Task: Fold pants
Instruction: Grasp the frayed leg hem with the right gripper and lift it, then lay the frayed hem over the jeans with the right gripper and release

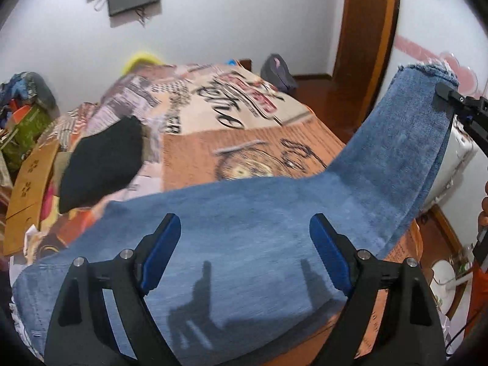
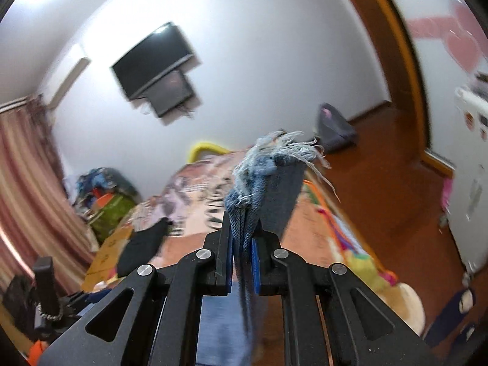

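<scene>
Blue denim pants (image 1: 244, 228): body spread on the patterned bedspread (image 1: 244, 134), one leg lifted at the right. Frayed hem (image 2: 274, 152) pinched between the closed jaws of the right gripper (image 2: 242, 238). Left gripper (image 1: 245, 235) (blue pads) spread wide above the denim, holding nothing. Black garment (image 1: 100, 164) lies beyond, on the bed.
</scene>
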{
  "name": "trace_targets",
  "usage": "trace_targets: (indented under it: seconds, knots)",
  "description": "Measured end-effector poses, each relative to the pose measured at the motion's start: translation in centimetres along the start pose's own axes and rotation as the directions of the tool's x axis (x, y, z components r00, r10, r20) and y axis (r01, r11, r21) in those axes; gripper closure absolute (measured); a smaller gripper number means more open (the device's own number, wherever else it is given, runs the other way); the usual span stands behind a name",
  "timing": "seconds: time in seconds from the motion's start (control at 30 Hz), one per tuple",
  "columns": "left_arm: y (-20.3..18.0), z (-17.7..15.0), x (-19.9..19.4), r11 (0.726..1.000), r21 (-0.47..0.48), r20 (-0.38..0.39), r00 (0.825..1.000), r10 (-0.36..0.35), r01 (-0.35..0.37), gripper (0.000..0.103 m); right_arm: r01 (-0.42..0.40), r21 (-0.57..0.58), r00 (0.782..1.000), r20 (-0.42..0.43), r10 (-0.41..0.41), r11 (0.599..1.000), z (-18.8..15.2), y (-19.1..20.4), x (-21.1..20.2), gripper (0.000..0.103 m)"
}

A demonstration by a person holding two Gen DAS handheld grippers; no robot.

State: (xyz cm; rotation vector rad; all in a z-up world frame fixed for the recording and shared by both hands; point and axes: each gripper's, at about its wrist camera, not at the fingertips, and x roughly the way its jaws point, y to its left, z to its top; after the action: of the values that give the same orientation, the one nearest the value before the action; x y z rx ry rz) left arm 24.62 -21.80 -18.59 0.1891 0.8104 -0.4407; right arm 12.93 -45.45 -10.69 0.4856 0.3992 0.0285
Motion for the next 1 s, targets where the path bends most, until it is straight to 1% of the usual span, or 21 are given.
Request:
trace_targets:
  seconds: [0.13,0.23,0.37,0.5,0.6,0.7,0.77,0.8,0.87,1.0]
  knots:
    - [3.3,-0.6,-2.2,0.999,-0.04,0.037,0.999,0.022,-0.02,0.016,-0.075,-0.073,0.997,-0.002,0.075,0.995,0.0,4.2,1.1,0.094]
    - [5.7,-1.2,-3.6,0.998,-0.059,0.056,0.998,0.037,-0.034,0.016,-0.137,-0.123,0.991,-0.026,0.135,0.983,-0.7,7.3,2.2,0.094]
    - [9.3,-2.2,-5.6,0.994,-0.087,0.082,0.994,0.074,-0.067,0.016,-0.204,-0.176,0.978,-0.087,0.191,0.963,-2.4,11.0,4.4,0.094]
    - [12.4,-3.3,-7.1,0.986,-0.133,0.095,0.989,0.112,-0.099,0.016,-0.274,-0.201,0.954,-0.178,0.24,0.941,-4.9,14.6,7.2,0.094]
    - [14.1,-4.3,-7.7,0.978,-0.168,0.094,0.986,0.137,-0.119,0.016,-0.325,-0.213,0.928,-0.261,0.266,0.922,-7.2,17.0,9.5,0.094]
    - [15.5,-5.3,-8.0,0.97,-0.207,0.085,0.985,0.149,-0.129,0.016,-0.368,-0.232,0.894,-0.355,0.273,0.9,-10.2,18.6,11.5,0.094]
    - [16.1,-5.8,-7.8,0.965,-0.229,0.072,0.986,0.15,-0.13,0.016,-0.392,-0.244,0.867,-0.422,0.267,0.887,-12.2,19.7,12.8,0.094]
    - [16.2,-6.0,-7.7,0.964,-0.234,0.067,0.987,0.148,-0.129,0.016,-0.404,-0.247,0.85,-0.458,0.261,0.881,-13.3,19.9,13.5,0.094]
    - [16.2,-6.4,-7.3,0.962,-0.241,0.055,0.988,0.145,-0.128,0.016,-0.42,-0.25,0.824,-0.507,0.252,0.872,-15.0,20.0,13.9,0.094]
    - [15.4,-6.3,-6.4,0.964,-0.238,0.04,0.991,0.127,-0.114,0.016,-0.439,-0.263,0.781,-0.585,0.22,0.859,-18.1,20.2,14.4,0.093]
